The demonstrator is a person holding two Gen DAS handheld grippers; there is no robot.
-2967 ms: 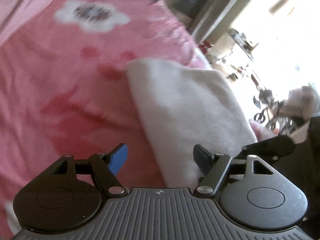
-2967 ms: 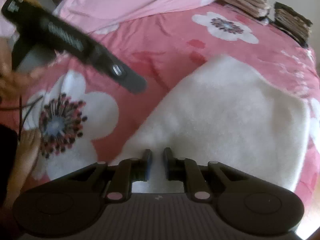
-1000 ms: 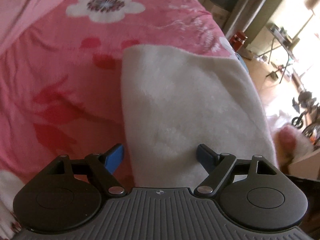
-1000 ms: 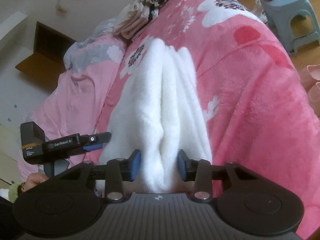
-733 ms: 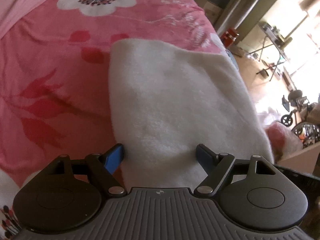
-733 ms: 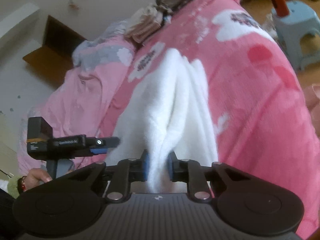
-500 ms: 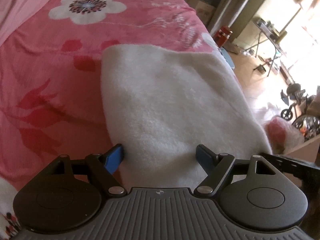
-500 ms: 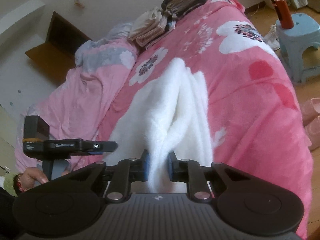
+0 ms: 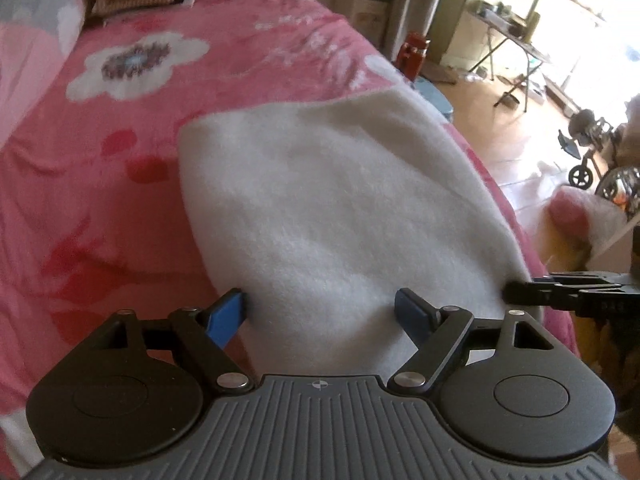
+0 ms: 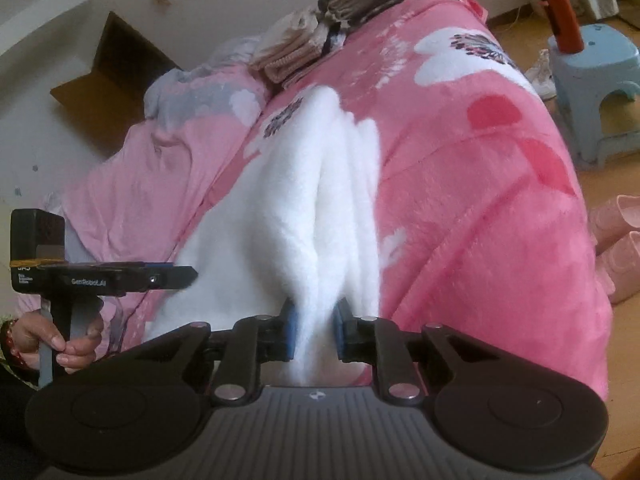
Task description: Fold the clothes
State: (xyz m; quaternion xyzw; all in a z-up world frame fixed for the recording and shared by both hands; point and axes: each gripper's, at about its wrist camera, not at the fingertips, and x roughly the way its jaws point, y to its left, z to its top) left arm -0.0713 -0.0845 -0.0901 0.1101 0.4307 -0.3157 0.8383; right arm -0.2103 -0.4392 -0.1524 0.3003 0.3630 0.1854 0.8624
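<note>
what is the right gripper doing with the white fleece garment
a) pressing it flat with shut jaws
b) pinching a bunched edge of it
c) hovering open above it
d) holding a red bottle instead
b: in the right wrist view the right gripper has its blue pads closed on a gathered fold of the white fleece garment.

One marking can be read: in the right wrist view, pale letters on the black side of the left gripper [image 10: 188,276] spell "GenRobot.AI". Under the dark camera block [image 10: 37,236] on that same tool sits a small label with white print, too small and blurred to make out. In the left wrist view nothing legible shows.
</note>
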